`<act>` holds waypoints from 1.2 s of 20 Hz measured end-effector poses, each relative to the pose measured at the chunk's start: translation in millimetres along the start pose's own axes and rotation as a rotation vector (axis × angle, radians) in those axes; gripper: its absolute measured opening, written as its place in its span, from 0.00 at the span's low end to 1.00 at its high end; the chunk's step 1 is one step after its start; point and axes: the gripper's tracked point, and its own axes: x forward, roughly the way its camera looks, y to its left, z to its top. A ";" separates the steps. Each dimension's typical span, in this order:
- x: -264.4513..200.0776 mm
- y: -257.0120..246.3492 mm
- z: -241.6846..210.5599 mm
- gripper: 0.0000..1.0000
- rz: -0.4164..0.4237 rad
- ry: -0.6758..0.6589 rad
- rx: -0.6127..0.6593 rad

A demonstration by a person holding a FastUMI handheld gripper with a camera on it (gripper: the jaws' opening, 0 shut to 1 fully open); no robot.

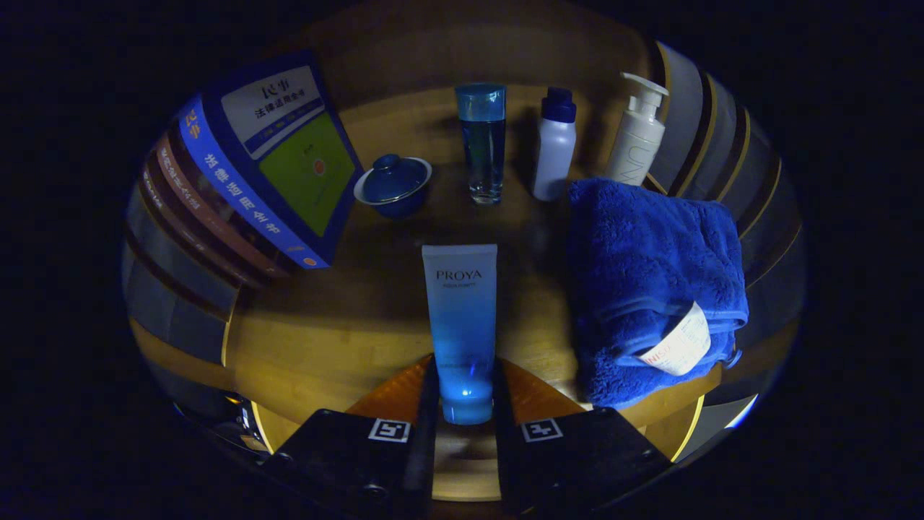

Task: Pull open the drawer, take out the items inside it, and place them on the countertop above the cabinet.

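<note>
While hand-held gripper [465, 404] clamps tube [460, 325], towel [650, 289] beside, bottles [482, 141] beyond.

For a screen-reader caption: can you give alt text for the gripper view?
The gripper is shut on a blue tube standing cap-down over a wooden countertop. Beside it lies a folded blue towel; beyond stand three bottles, a lidded bowl and books.

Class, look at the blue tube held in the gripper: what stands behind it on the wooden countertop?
Behind the blue tube, which the gripper is shut on, stand a clear blue bottle, a white bottle with a dark cap and a lidded blue bowl. The countertop directly behind the tube is covered.
</note>
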 end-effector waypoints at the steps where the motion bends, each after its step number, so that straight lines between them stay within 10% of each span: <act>1: 1.8 0.6 2.0 0.52 0.002 -0.008 0.001; 5: -12.3 0.0 4.9 1.00 0.018 -0.036 0.014; 15: -131.4 18.1 -27.2 1.00 0.094 -0.383 -0.037; 24: -237.5 13.8 -147.2 0.99 0.085 -0.793 -0.137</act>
